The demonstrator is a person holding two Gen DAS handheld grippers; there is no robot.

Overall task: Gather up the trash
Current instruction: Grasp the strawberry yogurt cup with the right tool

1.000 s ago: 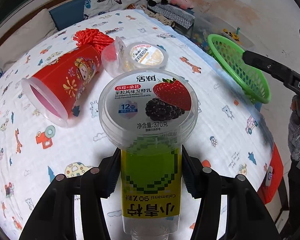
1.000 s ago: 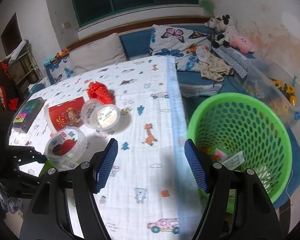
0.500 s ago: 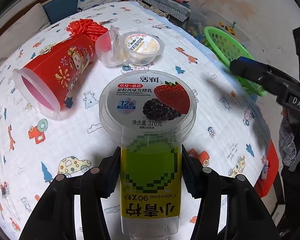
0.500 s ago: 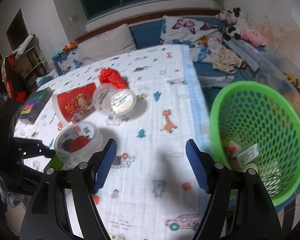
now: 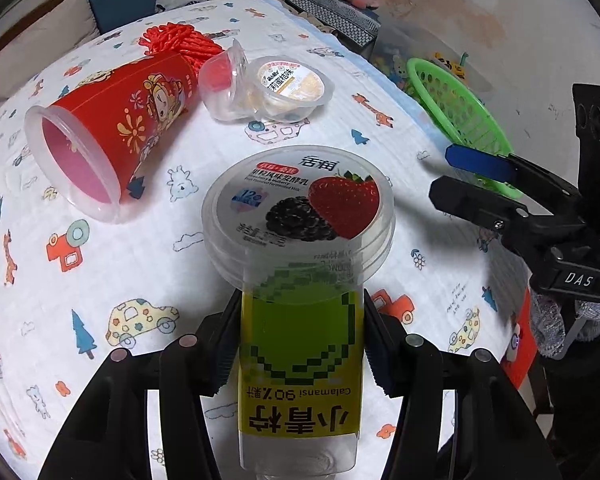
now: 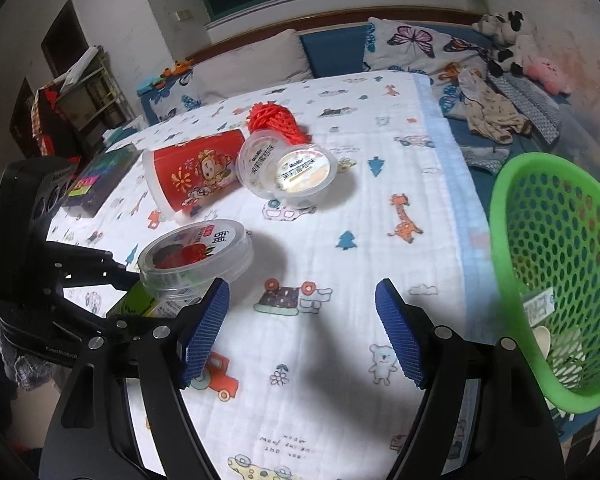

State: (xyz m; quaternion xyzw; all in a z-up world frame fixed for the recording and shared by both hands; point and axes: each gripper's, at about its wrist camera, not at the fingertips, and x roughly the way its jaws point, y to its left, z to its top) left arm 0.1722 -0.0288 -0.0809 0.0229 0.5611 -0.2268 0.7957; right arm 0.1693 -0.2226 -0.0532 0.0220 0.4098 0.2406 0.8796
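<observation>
Right gripper point(image 6: 302, 328) has swung tableward; left gripper point(image 5: 296, 344) clamps clear bottle point(image 5: 300, 364).

One green-labelled bottle point(image 5: 300, 364), one berry yogurt tub point(image 5: 298, 210), one red cup point(image 5: 112, 128), two small clear pudding cups point(image 5: 266, 90), one red mesh bundle point(image 5: 178, 40), one green basket point(image 6: 556, 264).

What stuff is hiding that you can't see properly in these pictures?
- Green bottle: its top, left wrist view, is hidden behind the yogurt tub.
- Green basket: its contents, right wrist view, are blurred and partly cut off by the rim.
- Dark box: print too small to read, right wrist view.
</observation>
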